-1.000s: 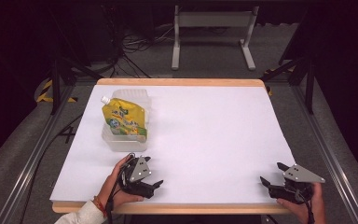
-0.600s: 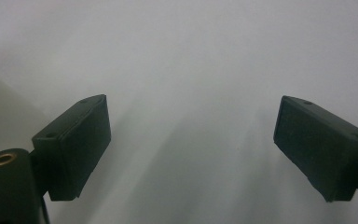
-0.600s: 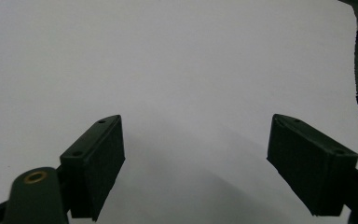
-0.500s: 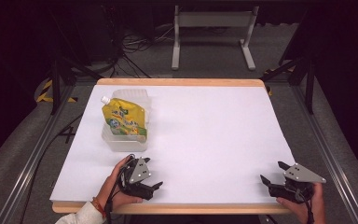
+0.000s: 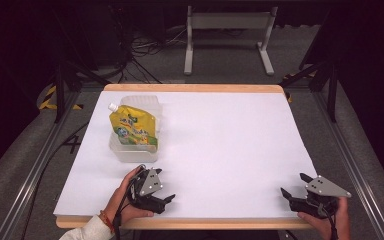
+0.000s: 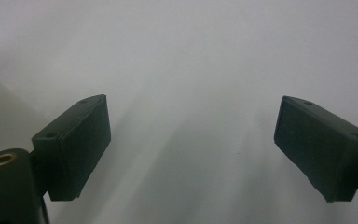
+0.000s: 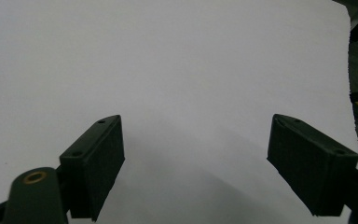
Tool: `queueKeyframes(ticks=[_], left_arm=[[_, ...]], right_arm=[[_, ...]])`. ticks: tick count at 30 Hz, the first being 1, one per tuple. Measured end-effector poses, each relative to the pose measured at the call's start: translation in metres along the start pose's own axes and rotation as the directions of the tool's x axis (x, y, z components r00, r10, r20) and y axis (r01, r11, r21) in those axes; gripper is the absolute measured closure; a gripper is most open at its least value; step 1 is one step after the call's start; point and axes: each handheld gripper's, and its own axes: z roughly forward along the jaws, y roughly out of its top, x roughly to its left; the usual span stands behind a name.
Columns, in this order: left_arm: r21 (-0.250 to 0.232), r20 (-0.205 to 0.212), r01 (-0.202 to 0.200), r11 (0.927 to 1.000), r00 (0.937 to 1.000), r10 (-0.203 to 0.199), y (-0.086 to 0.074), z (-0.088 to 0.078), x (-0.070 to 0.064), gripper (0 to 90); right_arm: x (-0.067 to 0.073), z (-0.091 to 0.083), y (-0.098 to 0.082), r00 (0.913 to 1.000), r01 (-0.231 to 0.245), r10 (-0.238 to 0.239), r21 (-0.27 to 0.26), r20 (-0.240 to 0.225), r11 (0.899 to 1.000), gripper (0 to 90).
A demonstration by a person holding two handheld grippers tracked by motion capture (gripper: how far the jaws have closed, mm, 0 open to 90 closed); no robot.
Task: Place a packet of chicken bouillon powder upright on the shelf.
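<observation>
Left gripper (image 5: 166, 200) edged back toward the counter's (image 5: 220, 145) near edge, away from the yellow pouch (image 5: 134, 127) in its tub (image 5: 132, 150), fingers wide open and empty like the right gripper's (image 5: 292, 186) — reach not begun.

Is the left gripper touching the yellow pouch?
Apart. The high view shows bare white table between the left gripper and the yellow pouch, which lies in a clear container.

Left gripper (image 5: 167, 199) sits at 7 o'clock, right gripper (image 5: 291, 187) at 5 o'clock, both hand-held, jaws spread wide.
</observation>
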Motion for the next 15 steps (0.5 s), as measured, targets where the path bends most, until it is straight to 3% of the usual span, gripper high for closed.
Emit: queueKeyframes(ticks=[15], left_arm=[[0.005,0.005,0.003,1.0000,1.0000,-0.003,0.0003,0.0016,-0.0004,11.2]], right_arm=[[-0.0003,-0.0001,0.0000,1.0000,0.004,-0.004,-0.002,0.002,1.000,19.0]])
